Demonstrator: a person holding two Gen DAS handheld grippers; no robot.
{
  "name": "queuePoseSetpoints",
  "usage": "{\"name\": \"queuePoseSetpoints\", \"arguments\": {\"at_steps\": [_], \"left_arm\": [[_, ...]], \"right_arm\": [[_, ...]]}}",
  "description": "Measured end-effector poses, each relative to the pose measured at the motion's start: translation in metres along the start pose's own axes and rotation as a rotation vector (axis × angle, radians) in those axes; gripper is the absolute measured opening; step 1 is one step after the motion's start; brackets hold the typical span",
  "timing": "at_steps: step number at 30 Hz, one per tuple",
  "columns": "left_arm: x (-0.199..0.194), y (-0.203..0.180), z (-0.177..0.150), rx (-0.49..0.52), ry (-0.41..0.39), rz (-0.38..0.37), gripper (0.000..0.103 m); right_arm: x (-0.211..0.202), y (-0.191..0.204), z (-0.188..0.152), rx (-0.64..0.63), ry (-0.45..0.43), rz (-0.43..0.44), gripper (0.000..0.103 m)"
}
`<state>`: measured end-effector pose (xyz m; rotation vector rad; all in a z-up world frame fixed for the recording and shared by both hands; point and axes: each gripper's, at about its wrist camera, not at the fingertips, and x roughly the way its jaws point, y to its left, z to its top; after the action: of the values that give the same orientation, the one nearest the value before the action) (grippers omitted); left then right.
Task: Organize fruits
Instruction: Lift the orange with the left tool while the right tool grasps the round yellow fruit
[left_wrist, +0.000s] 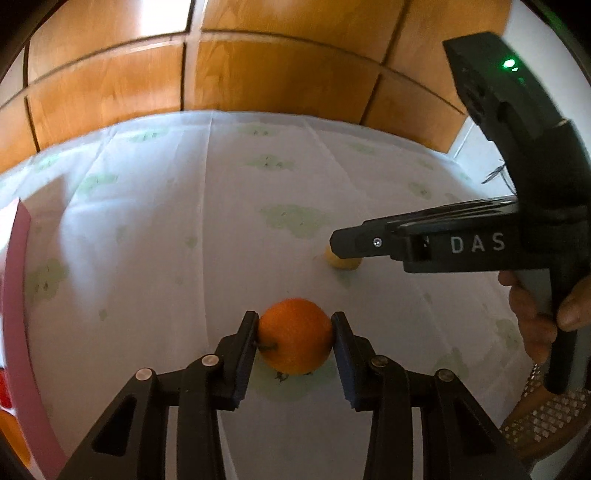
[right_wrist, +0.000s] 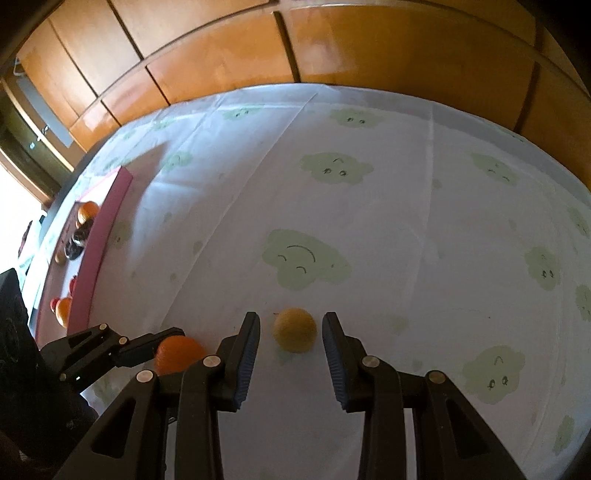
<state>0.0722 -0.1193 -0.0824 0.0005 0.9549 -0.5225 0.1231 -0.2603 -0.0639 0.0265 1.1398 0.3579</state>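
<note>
Between the pads of the left gripper (left_wrist: 295, 338) sits the orange (left_wrist: 294, 336), resting on the tablecloth (left_wrist: 192, 229). Both pads press its flanks, so the left jaws are clamped on the orange, which has not yet left the cloth. A short stem points toward the left-hand pad.

Just beyond the orange, farther from the person, lies a smaller yellow fruit (right_wrist: 294, 329). In the right wrist view it lies straight ahead of the right gripper (right_wrist: 291, 349), centred between the two fingers, with a clear gap at each side. The right jaws are therefore released and hold nothing. The yellow fruit is near round, so no long axis governs the approach. Judgement: the right hand need only advance along its present line before closing, and it is plainly the nearer hand for this fruit.

Well apart from the orange, on the far left side of the table, stands a pink-walled tray (right_wrist: 107, 229) already holding several fruits, among them orange ones and dark ones. Judgement: this is the likely destination, and the left hand is the nearer to it.

Legible writing: the letters "DAS" in white on the body of the right gripper, seen in the left wrist view. A green indicator light (left_wrist: 509, 63) glows on its upper housing. The cloth carries a pale green smiling-cloud print; no other text is readable.
</note>
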Motion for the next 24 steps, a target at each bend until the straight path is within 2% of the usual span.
{"name": "queuePoseSetpoints", "arguments": {"at_steps": [9,11,21,24], "left_arm": [[0.001,0.001,-0.004,0.015,-0.019,-0.014,0.04],[0.002,0.0,-0.005,0.025,-0.023,-0.007,0.04],[-0.004,-0.003,-0.006,0.021,-0.025,0.01,0.039],[-0.006,-0.002,-0.007,0.017,-0.021,0.025,0.039]], "right_arm": [[0.015,0.004,-0.002,-0.049,0.035,-0.041,0.035],[0.018,0.008,-0.002,-0.07,0.027,-0.065,0.027],[0.019,-0.004,0.0,-0.008,0.031,-0.013,0.027],[0.02,-0.003,0.0,-0.02,0.029,-0.02,0.027]]}}
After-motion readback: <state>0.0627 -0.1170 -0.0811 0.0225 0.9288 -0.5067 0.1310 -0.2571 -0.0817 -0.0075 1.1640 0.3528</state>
